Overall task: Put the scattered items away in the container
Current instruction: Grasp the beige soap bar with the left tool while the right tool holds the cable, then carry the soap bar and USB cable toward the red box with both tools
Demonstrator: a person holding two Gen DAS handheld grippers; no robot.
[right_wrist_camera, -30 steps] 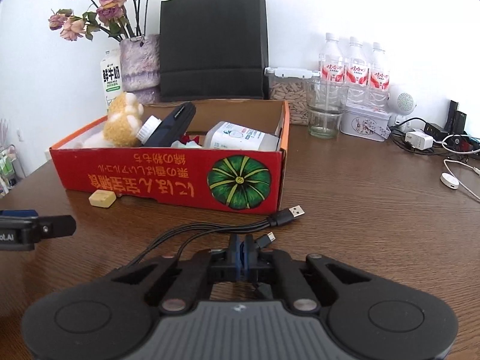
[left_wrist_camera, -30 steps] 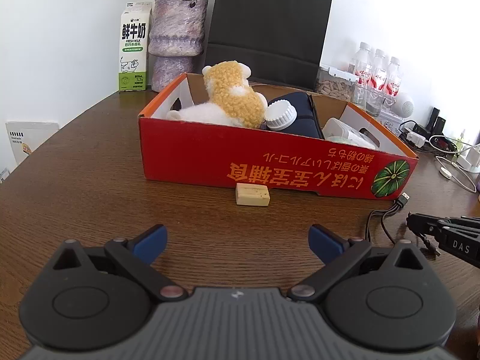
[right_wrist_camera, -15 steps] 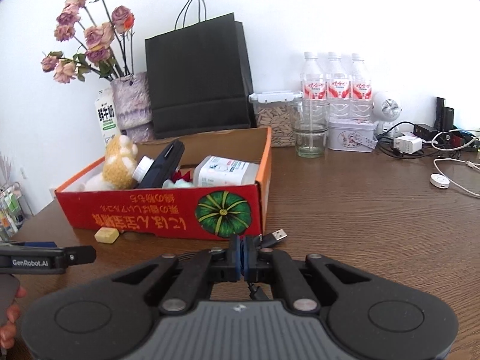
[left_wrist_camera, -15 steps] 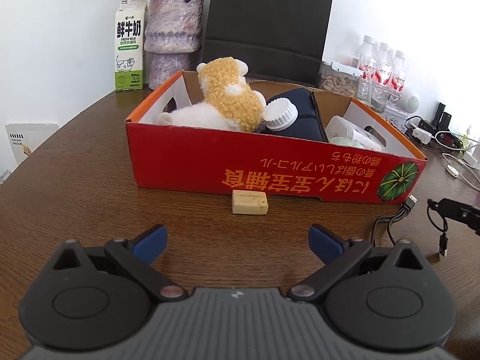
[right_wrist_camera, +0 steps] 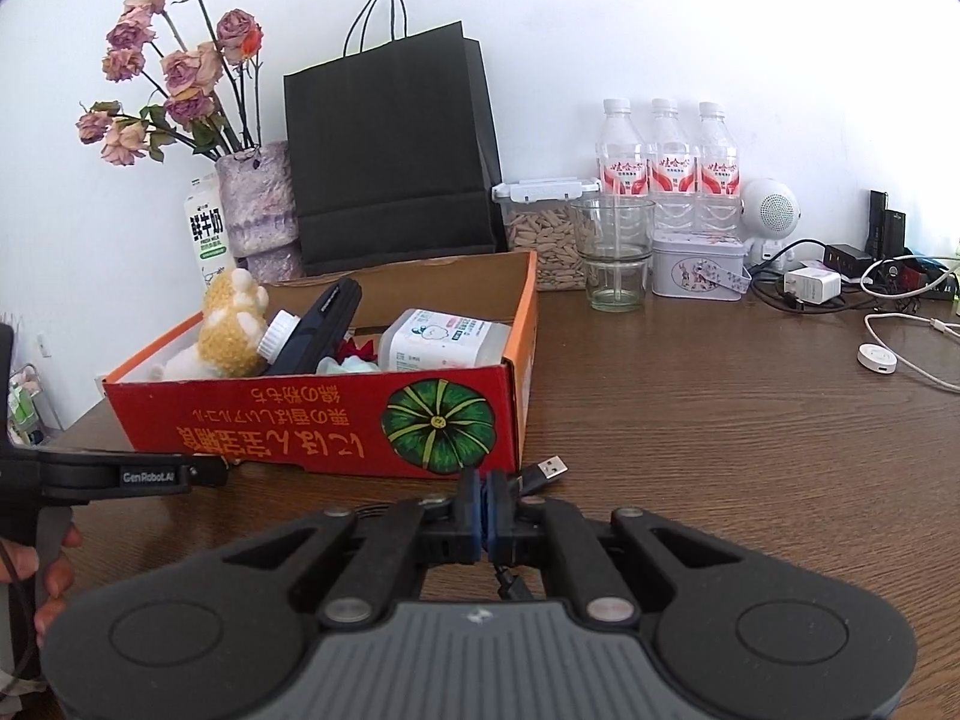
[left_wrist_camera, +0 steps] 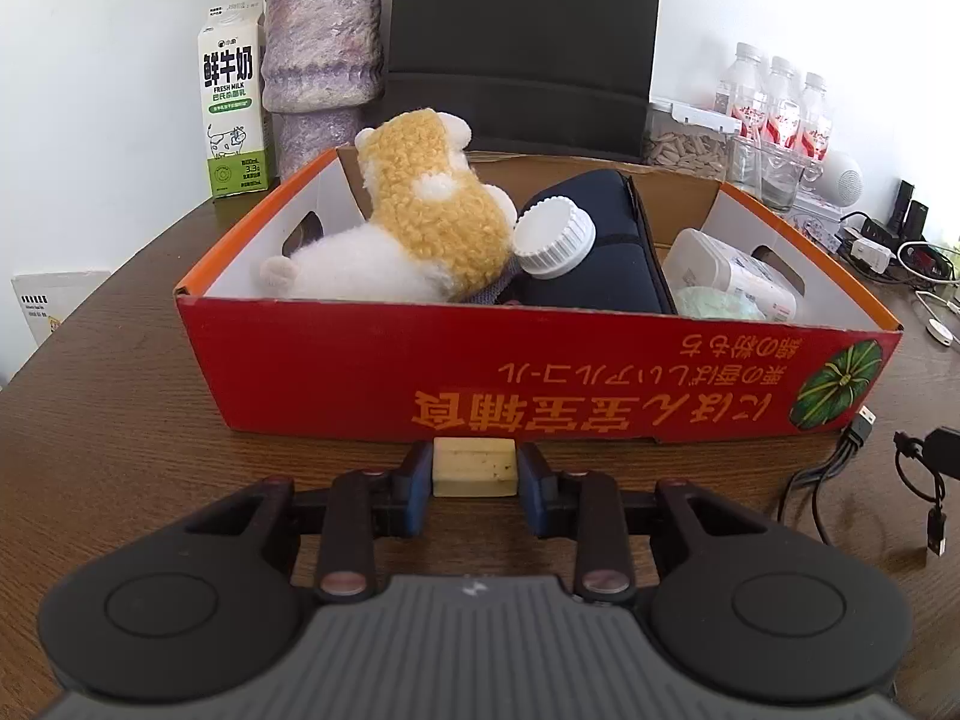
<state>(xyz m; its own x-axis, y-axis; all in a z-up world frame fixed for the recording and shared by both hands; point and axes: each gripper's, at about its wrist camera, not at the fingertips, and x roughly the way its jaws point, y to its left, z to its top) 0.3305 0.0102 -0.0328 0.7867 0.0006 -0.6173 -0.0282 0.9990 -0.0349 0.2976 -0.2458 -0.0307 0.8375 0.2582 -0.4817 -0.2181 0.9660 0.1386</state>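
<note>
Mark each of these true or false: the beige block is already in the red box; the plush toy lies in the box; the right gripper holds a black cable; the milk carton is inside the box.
1. The beige block is already in the red box. False: it sits on the table in front of the box's near wall, between the closing fingers of the left gripper.
2. The plush toy lies in the box. True.
3. The right gripper holds a black cable. True: it is shut on it.
4. The milk carton is inside the box. False: it stands behind it, beside the vase.
</note>
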